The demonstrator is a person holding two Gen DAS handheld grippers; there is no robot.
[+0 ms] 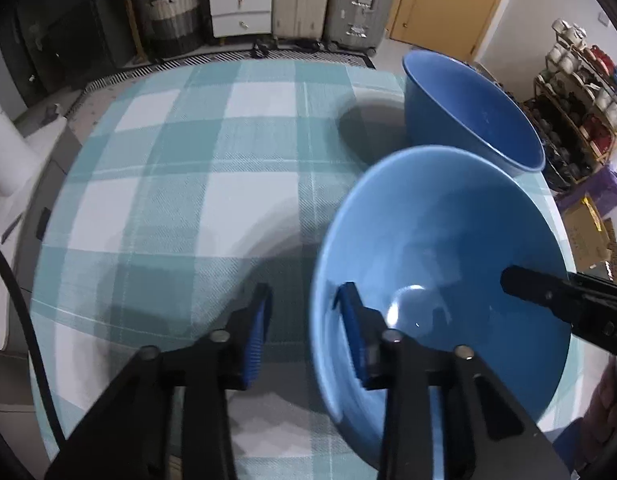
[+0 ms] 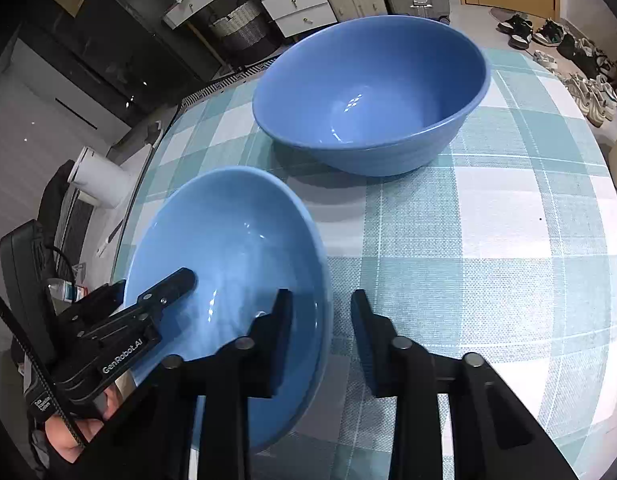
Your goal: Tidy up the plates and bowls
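Two tools, left tool (image 1: 305, 296) and right tool (image 2: 321, 298), straddle the light blue ceramic bowl (image 1: 448, 240) at its rim. Both stand partly apart, gripping nothing. Beyond it, a darker blue ceramic bowl (image 2: 372, 92) rests on the teal checked surface (image 2: 508, 220).

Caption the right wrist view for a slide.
Both grippers straddle opposite rims of the light blue bowl on a checked tablecloth; darker blue bowl behind.

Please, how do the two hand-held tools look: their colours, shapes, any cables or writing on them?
Both tools are black with two flat angular fingers and round silver pins. The left tool has ribbed blue pads and white "GenRobot.AI" lettering on its body; a black cable runs beside it. The right tool's pads look dark.
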